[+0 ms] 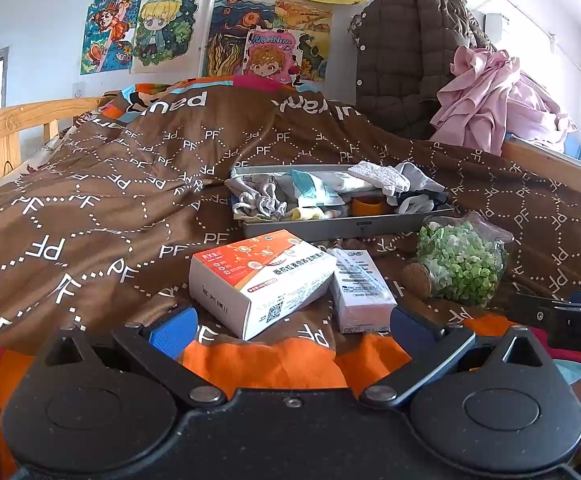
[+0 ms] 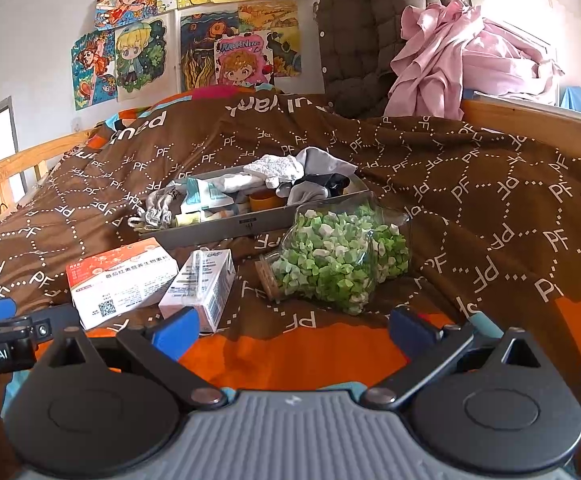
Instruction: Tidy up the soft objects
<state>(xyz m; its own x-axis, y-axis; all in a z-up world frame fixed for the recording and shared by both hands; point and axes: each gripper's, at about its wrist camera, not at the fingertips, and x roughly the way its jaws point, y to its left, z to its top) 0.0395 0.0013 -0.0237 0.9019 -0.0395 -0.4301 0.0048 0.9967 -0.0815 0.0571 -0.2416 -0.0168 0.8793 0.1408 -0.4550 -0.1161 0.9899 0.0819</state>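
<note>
A shallow grey metal tray (image 1: 342,227) lies on the brown quilt printed with white "PF" letters (image 1: 90,208), holding a jumble of soft things: a crumpled grey-white cloth (image 1: 256,200) at its left end, a white textured cloth (image 1: 378,176) and grey and dark socks (image 2: 314,184) heaped at its right. An orange round object (image 1: 366,205) is half buried among them, and what lies deeper in the tray is hidden.

In front of the tray sit a white-and-orange cardboard box (image 1: 258,280), a smaller white carton (image 1: 360,292) touching its right side, and a clear corked glass jar of green and white pieces (image 2: 330,264) lying on its side. The jar's far end overlaps the tray's front edge in the right wrist view.

The left gripper (image 1: 290,320) hovers just before the two boxes, blue-padded fingers spread wide and empty. The right gripper (image 2: 294,330) is likewise spread wide, holding nothing, near the carton and the jar. Each gripper's edge is cut off at the side of the other's view.

Bare quilt lies open left of the tray; a wooden bed rail (image 1: 14,120) bounds it. Behind, a brown puffer coat (image 1: 406,60) and pink cloth (image 1: 490,96) pile up against the wall.
</note>
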